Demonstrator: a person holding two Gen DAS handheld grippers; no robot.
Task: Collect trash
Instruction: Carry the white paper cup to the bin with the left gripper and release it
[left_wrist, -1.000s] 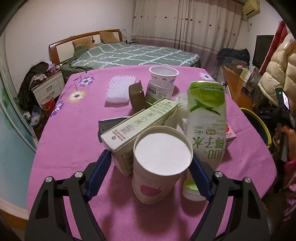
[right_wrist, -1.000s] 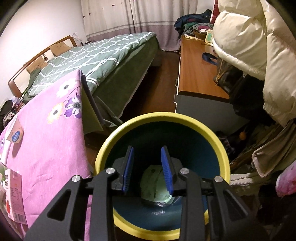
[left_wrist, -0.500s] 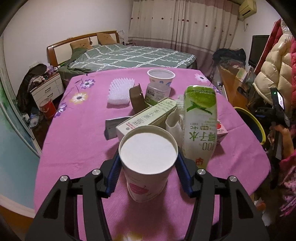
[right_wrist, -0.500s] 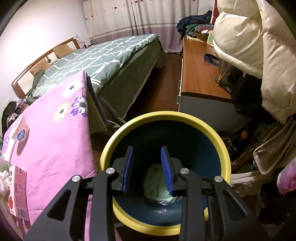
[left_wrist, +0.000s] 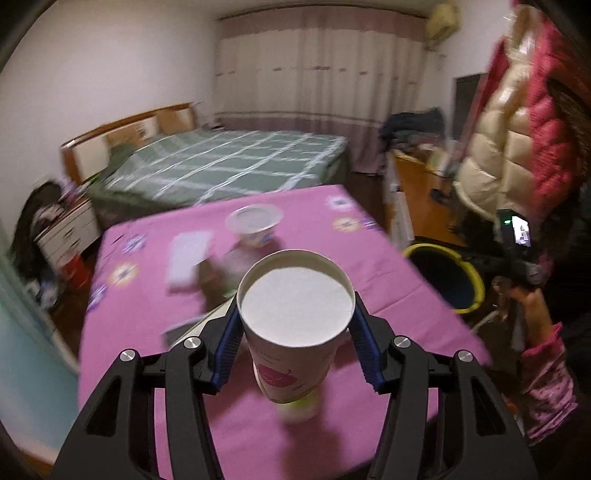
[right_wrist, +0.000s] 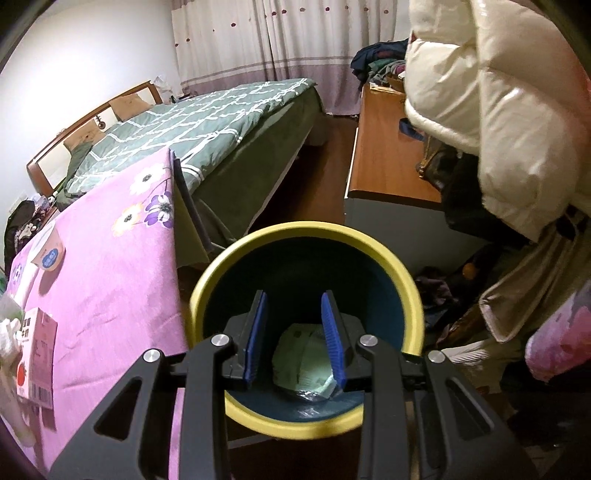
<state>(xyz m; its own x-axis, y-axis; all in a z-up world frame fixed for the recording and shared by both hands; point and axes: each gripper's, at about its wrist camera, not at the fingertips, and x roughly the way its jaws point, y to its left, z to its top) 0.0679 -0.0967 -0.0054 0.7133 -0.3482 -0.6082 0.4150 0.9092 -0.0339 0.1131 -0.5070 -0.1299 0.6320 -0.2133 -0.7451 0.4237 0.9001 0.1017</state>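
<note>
Left wrist view shows a paper cup (left_wrist: 294, 328) pinched between the blue ribbed pads of the left gripper (left_wrist: 294, 345), lifted clear above the table (left_wrist: 388, 280). The cup is a tapered white cylinder with a pink leaf print on its side, its mouth facing the camera and its inside plain white. Directly beneath its base sits a blurred pale green object that I cannot identify. Behind the cup, on the pink flowered tablecloth, stand a white plastic tub (left_wrist: 254, 225) with a wide rim and a flat white rectangular item (left_wrist: 187, 256); motion blur smears everything there. Off the table's right edge stands a round bin (left_wrist: 445, 277), yellow-rimmed with a dark blue inside.

Right wrist view looks down into that same bin (right_wrist: 380, 243), which stands just beside the table's edge. The right gripper (right_wrist: 294, 334) hangs over its mouth with its jaws parted and nothing between them. At the bin's bottom lies a crumpled pale green wrapper (right_wrist: 301, 362). On the tablecloth to the left lie a small carton (right_wrist: 35, 354) with a barcode and a tomato picture, and the white tub farther back. A green checked bed (right_wrist: 207, 125) fills the room behind.
</note>
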